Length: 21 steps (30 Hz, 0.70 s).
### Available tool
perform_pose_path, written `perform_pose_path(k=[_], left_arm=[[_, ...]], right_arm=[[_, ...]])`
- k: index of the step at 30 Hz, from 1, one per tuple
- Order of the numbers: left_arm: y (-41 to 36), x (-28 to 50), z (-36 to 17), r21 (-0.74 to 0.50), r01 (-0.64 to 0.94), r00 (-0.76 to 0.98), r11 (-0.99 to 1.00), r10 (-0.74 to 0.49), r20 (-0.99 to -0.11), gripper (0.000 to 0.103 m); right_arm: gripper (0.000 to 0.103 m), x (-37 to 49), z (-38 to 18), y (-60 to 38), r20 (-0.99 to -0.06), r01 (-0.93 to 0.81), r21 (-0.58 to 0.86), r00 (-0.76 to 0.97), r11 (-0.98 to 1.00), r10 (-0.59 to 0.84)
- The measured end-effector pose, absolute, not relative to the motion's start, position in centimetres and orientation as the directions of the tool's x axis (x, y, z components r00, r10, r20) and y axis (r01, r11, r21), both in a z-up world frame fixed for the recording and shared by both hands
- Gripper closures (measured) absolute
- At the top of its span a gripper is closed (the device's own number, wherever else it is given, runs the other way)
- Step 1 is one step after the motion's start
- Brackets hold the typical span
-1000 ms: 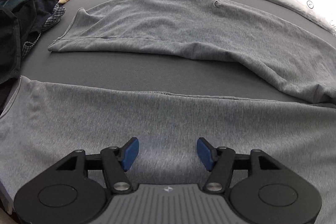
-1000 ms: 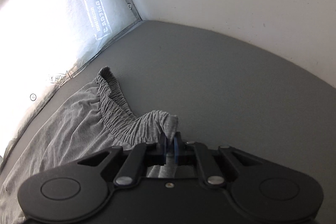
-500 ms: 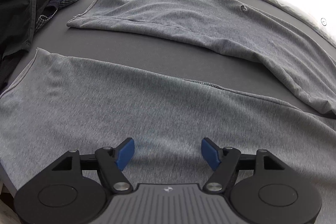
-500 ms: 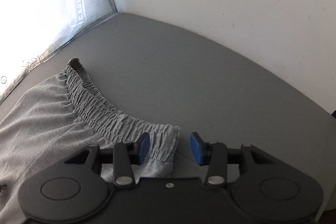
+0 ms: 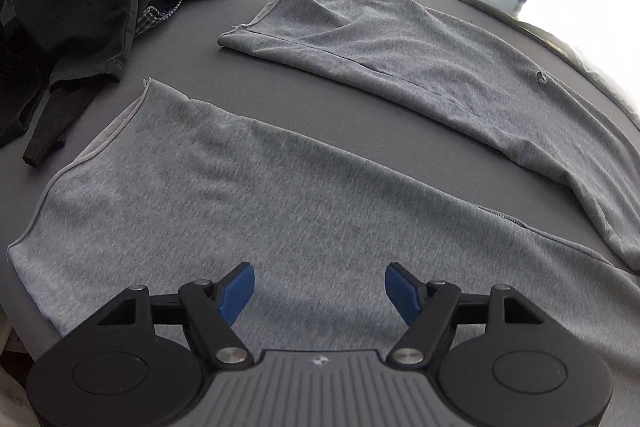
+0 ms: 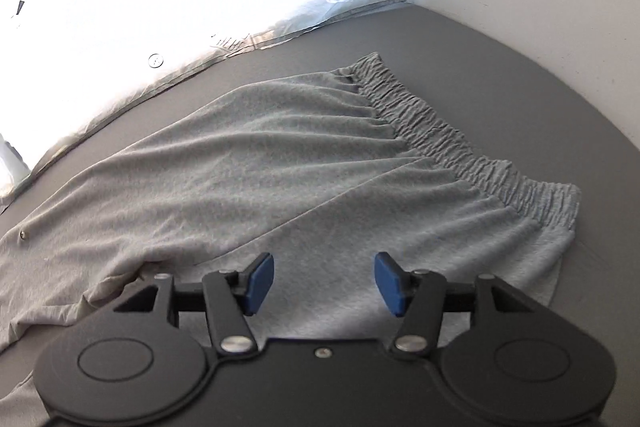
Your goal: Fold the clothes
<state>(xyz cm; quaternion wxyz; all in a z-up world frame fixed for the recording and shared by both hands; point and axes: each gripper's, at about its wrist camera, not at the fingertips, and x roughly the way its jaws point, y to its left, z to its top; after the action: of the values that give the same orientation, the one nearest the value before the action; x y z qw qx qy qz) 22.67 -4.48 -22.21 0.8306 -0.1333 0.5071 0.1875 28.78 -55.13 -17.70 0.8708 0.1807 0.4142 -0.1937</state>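
Now the right gripper point(image 6: 324, 283) is opening, nothing between its pads, above the grey trousers point(image 6: 280, 163) near the waistband point(image 6: 460, 147). Left gripper point(image 5: 319, 293) spread, empty, over one leg point(image 5: 240, 195). Trousers lie flat on the grey table point(image 5: 248, 83), legs apart, probably laid out for folding.

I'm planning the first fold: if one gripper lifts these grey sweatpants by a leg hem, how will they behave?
Probably floppy: the grey sweatpants lie flat with soft creases, so a lifted hem would likely drape and trail. The gathered waistband looks thicker, so that end may lag. The knit seems matte, so it may drag on the grey surface rather than slide.
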Motion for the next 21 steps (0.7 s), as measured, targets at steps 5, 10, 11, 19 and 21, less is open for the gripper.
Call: perform_pose_path(k=[5, 10, 11, 19, 21], left_arm=[[0.8, 24.5, -21.4, -0.018, -0.431, 0.435, 0.902, 0.190, -0.880, 0.029], [6.9, 28.7, -20.7, -0.013, -0.416, 0.477, 0.909, 0.207, -0.854, 0.028], [8.1, 30.0, -20.6, -0.016, -0.412, 0.484, 0.911, 0.204, -0.851, 0.028], [14.9, 42.2, -21.3, -0.090, -0.359, 0.548, 0.929, 0.132, -0.826, 0.028], [15.5, 45.3, -22.4, -0.108, -0.352, 0.552, 0.930, 0.113, -0.826, 0.028]], right_arm=[[0.045, 33.7, -17.5, -45.1, -0.791, 0.348, 0.149, 0.604, 0.926, -0.099], [0.056, 39.1, -17.3, -36.3, -0.773, 0.236, 0.155, 0.634, 0.959, -0.031], [0.060, 40.6, -17.3, -34.4, -0.771, 0.218, 0.160, 0.636, 0.963, -0.016], [0.082, 48.9, -18.7, -26.6, -0.788, 0.218, 0.137, 0.615, 0.966, -0.027], [0.082, 50.5, -19.2, -26.0, -0.801, 0.245, 0.139, 0.598, 0.959, -0.037]])
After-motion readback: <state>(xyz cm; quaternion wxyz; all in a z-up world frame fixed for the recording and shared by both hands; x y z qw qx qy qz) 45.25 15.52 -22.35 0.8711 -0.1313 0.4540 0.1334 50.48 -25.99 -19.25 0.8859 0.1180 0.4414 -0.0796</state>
